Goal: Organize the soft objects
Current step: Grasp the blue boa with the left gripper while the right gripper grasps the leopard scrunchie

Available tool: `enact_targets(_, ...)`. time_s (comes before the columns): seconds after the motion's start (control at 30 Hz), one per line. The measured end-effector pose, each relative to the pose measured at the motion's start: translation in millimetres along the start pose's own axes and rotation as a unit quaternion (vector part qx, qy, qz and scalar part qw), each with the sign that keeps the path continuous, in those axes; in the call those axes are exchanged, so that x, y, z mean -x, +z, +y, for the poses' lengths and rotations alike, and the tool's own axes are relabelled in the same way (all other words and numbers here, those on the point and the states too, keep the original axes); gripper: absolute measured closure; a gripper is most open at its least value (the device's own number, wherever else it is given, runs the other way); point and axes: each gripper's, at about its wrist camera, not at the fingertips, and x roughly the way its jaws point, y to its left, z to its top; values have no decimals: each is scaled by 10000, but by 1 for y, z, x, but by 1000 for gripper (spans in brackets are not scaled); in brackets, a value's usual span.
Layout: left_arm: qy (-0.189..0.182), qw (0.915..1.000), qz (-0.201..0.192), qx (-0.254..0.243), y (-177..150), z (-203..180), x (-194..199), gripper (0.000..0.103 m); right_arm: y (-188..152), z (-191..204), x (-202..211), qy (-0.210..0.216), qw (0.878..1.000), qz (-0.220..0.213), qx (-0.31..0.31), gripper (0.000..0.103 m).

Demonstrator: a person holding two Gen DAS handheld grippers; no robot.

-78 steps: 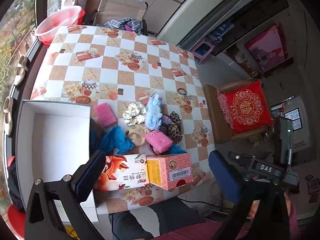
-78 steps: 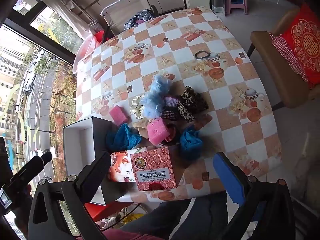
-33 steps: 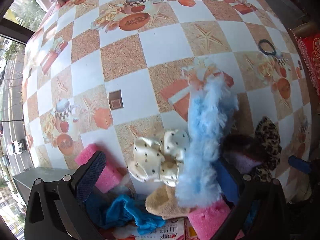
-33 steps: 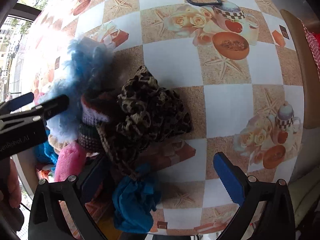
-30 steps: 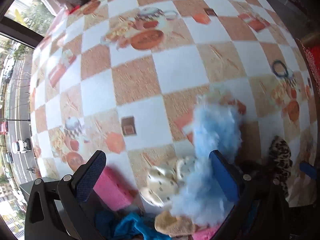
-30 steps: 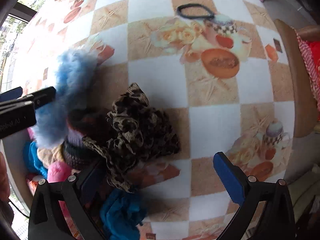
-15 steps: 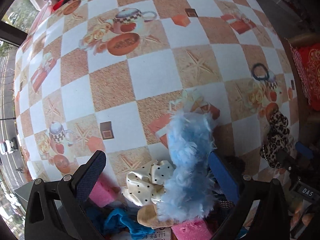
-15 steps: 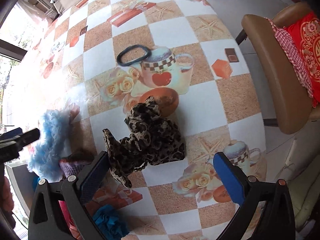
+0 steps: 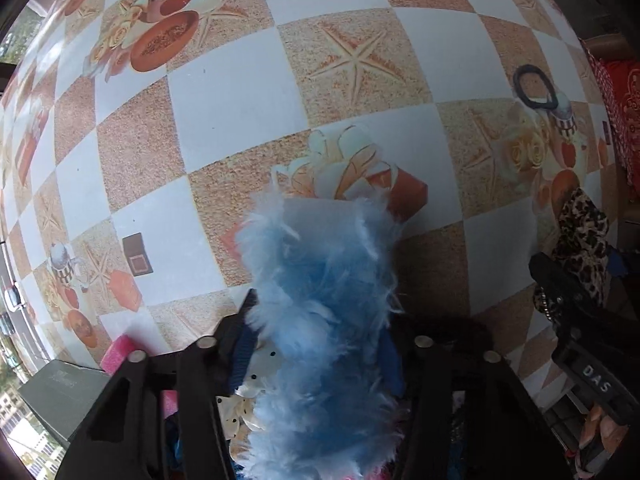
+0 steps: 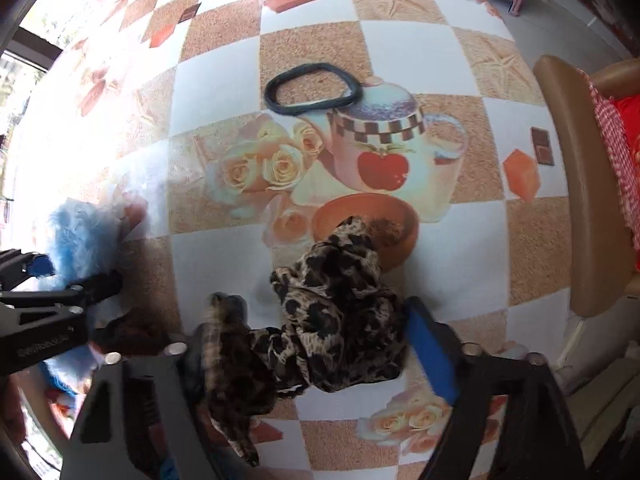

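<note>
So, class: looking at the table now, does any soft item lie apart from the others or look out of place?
Yes. A black hair band lies alone on the checked tablecloth, away from the blue fluffy scrunchie and the leopard-print scrunchie that the hand-held grippers are closing around. Nothing looks spilled or damaged.

The left gripper (image 9: 320, 344) has just been closing, and its jaws now pinch the fluffy blue piece (image 9: 320, 308) over the checkered tablecloth (image 9: 240, 96). A black hair tie (image 9: 535, 87) lies far right, a leopard-print scrunchie (image 9: 582, 240) nearer.
</note>
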Motion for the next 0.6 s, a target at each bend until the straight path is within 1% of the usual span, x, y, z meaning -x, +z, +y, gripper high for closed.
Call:
enact_targets(0.03,24,10000,-38,-57,1,-2,1,71,0,1,4,13,10000,-72,51,45)
enact_targets(0.07,-24,9999,-74,-89,1,-2,3,72,0,0,7,68,9999,-110,67,64)
enact_targets(0.1,-127,9998,-118,-64,1,0,7,75,0,-2,9,170,9998,-85,33,69)
enact_targets(0.17,-304,9993,-223,26,2,6,17,76,1,-6,16,295,9995,-110,-51,69)
enact_targets(0.2,-329,9989,-319,61,-5,11,23,76,-1,-8,23,324,9993,-165,-57,69)
enact_targets(0.37,-293,9962,-821,49,-15,26,52,76,-14,-22,58,553,9976,-398,-90,70)
enact_targets(0.4,-300,9957,-874,58,-24,25,60,76,-15,-23,63,590,9974,-404,-88,70)
enact_targets(0.43,-308,9952,-926,70,-34,25,64,76,-24,-23,71,617,9971,-428,-90,69)
enact_targets(0.47,-322,9946,-978,81,-38,28,68,76,-28,-22,77,659,9968,-447,-101,69)
enact_targets(0.5,-327,9940,-1037,85,-43,31,73,76,-30,-13,79,695,9965,-452,-99,69)
enact_targets(0.57,-324,9930,-1135,92,-58,38,83,76,-40,-9,90,736,9961,-492,-69,69)
enact_targets(0.6,-344,9925,-1171,98,-68,47,86,76,-46,-2,91,772,9958,-485,-57,69)
